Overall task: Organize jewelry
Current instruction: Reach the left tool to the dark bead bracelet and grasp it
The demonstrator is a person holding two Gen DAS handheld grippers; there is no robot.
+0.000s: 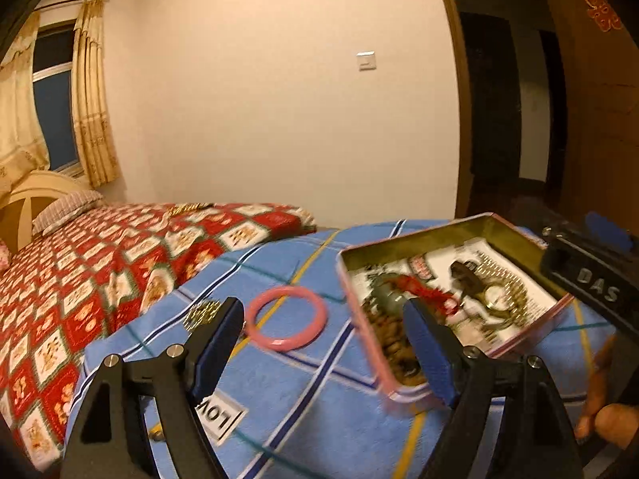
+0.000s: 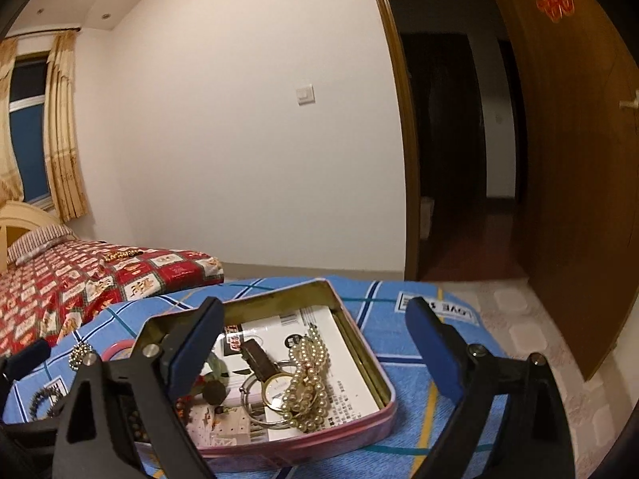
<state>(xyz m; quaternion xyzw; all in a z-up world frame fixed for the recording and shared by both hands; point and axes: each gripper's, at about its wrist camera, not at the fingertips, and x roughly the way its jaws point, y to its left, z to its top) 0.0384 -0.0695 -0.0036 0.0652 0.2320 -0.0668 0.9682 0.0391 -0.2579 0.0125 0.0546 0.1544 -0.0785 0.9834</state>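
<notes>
Pearls and watch lie in the tin between the empty, spread right tongs; pink bangle waits between the left tongs, likewise spread and empty.

The right gripper, fingers spread, hangs over the tin holding pearls.

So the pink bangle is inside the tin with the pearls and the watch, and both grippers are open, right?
Not quite. The pink bangle is not in the tin; it lies on the blue blanket beside it, as the left wrist view shows. The pearls and the watch are inside, and the left gripper and right gripper are both open.
</notes>
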